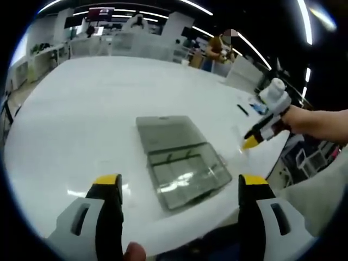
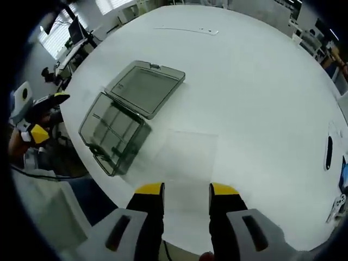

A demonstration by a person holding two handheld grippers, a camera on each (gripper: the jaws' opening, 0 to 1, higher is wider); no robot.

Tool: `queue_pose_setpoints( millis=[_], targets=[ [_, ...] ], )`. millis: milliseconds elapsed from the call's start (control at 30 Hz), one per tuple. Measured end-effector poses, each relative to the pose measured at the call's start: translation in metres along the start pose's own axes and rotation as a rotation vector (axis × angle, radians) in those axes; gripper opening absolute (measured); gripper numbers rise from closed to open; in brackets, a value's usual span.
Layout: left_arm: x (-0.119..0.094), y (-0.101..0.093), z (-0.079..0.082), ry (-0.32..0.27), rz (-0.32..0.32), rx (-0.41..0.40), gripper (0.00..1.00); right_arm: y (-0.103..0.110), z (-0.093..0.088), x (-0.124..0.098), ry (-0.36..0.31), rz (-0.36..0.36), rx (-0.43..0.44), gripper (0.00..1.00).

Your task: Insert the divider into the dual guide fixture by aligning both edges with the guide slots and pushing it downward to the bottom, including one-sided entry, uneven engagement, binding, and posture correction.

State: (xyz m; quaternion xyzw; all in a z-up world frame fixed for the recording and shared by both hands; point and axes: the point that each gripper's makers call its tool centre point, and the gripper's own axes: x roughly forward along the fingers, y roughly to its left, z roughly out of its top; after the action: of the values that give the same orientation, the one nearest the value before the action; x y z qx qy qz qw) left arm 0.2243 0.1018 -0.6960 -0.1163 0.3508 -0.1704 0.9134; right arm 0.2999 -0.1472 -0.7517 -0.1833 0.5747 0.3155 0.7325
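- While I hold both tools over it, the white desk (image 1: pixel 109 109) spreads wide beneath me, round-edged, with office furniture and a person standing well beyond its far side in the left gripper view.
- On the desk lies the smoky transparent box (image 2: pixel 114 130), the guide fixture, with its hinged lid (image 2: pixel 145 87) flung fully open and lying flat beside the tray; thin partitions show inside the tray. In the left gripper view the same box (image 1: pixel 185 168) sits between my claw's tips and a little ahead of them.
- Just beside the box, flat on the desk, lies the clear divider (image 2: pixel 182 155), a faint rectangular sheet, directly ahead of my right claw (image 2: pixel 186 189).
- My right claw stands with its yellow-tipped jaws somewhat apart, nothing between them; the divider's near edge lies close to the tips, though I cannot tell whether they touch it.
- My left claw (image 1: pixel 179 179) is spread wide and empty, hovering over the near desk edge.
- Small dark and blue items (image 2: pixel 329 152) lie near the desk's far rim, too small to identify.
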Motion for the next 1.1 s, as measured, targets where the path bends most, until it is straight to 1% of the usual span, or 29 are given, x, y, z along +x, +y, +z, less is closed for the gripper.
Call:
queue_pose_setpoints(
  millis=[300, 400, 600, 867, 1033, 1100],
  targets=[
    [0.002, -0.008, 0.002, 0.000, -0.028, 0.007, 0.83, 0.004, 0.006, -0.007, -0.048, 0.008, -0.031, 0.27],
    [0.003, -0.012, 0.003, 0.005, -0.047, 0.000, 0.81, 0.006, 0.007, -0.010, -0.058, 0.007, -0.045, 0.27],
    [0.009, -0.021, 0.010, 0.005, -0.074, 0.021, 0.80, 0.010, 0.013, -0.014, -0.085, 0.012, -0.058, 0.27],
    [0.016, -0.031, 0.018, 0.001, -0.103, 0.039, 0.76, 0.018, 0.019, -0.020, -0.119, 0.015, -0.096, 0.27],
    [0.020, -0.037, 0.021, -0.003, -0.123, 0.043, 0.72, 0.024, 0.022, -0.024, -0.138, 0.022, -0.112, 0.27],
    [0.022, -0.043, 0.021, -0.003, -0.141, 0.044, 0.69, 0.027, 0.024, -0.026, -0.142, 0.020, -0.125, 0.27]
  ],
)
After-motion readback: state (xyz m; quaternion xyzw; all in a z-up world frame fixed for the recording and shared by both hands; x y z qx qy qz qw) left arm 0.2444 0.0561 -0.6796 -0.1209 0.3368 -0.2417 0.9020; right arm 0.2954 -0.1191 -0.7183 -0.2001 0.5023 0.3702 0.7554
